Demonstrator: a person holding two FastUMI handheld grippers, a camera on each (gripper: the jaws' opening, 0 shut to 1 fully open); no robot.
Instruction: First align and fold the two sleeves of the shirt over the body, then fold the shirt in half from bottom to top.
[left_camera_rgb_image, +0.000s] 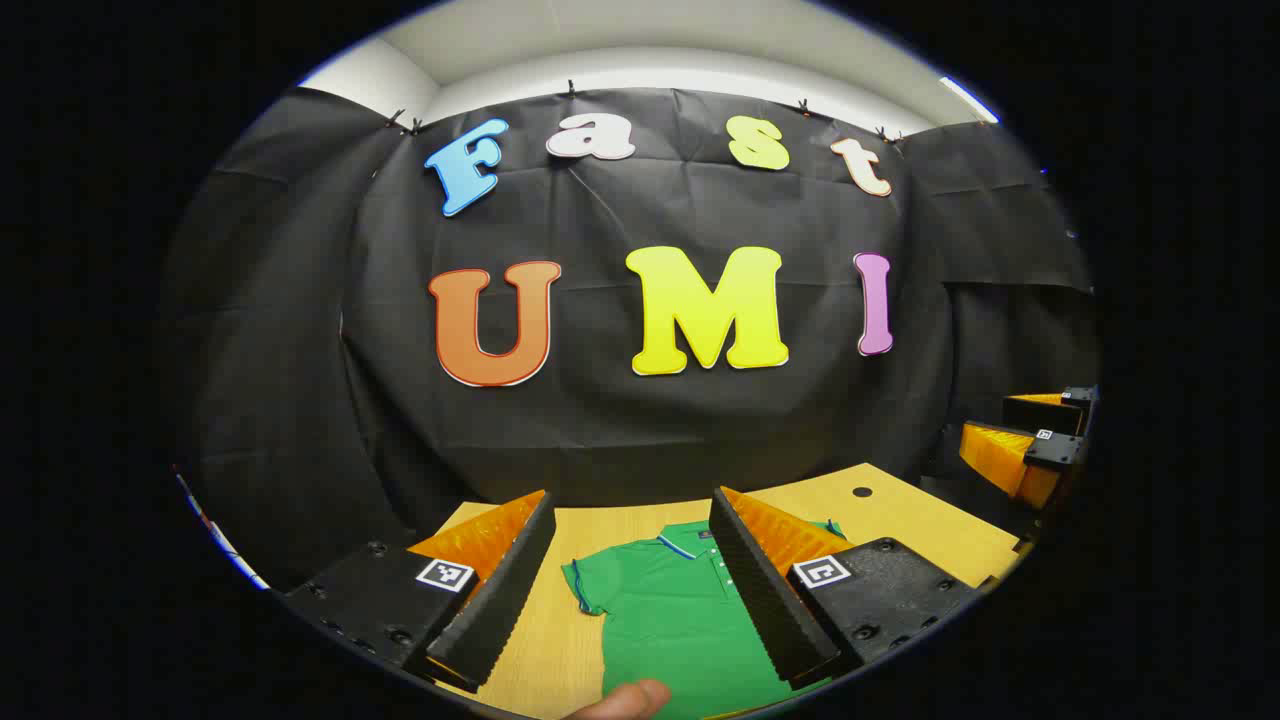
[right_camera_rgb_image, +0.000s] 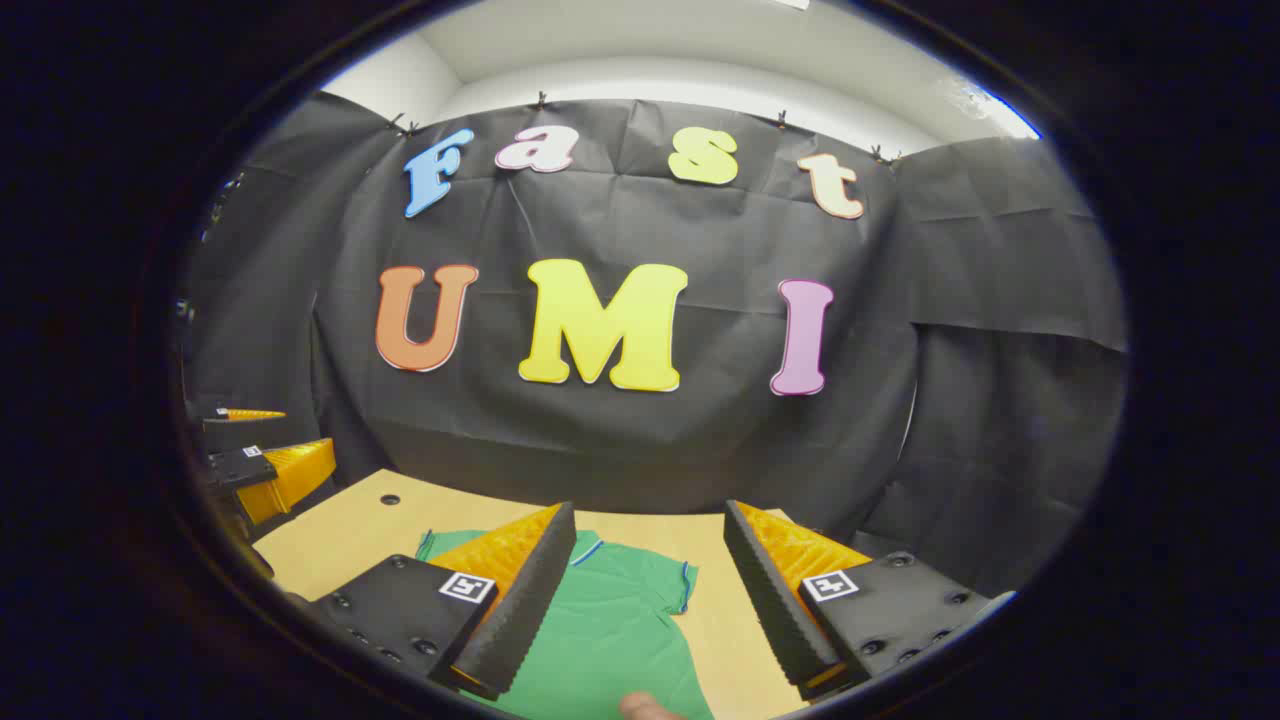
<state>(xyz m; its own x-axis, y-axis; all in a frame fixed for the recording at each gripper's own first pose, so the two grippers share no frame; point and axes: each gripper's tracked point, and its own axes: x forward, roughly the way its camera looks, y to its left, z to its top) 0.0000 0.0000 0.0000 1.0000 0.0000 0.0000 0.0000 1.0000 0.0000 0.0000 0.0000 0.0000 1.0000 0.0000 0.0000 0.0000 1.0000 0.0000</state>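
text: none readable | markers: square black-and-white code tags on left gripper (left_camera_rgb_image: 632, 590), right gripper (right_camera_rgb_image: 645, 590)

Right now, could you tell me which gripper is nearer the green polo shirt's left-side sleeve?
Left. The left gripper hangs open, aimed at that sleeve; the right gripper hangs open across the shirt, aimed at the other sleeve.

This is a recording booth, a staged data-collection space and no lived-in home. Black cloth (right_camera_rgb_image: 640, 440) clipped up along its top edge hangs as walls on three sides of a plain wooden table (left_camera_rgb_image: 930, 535), with white wall (right_camera_rgb_image: 660, 70) and ceiling showing above.
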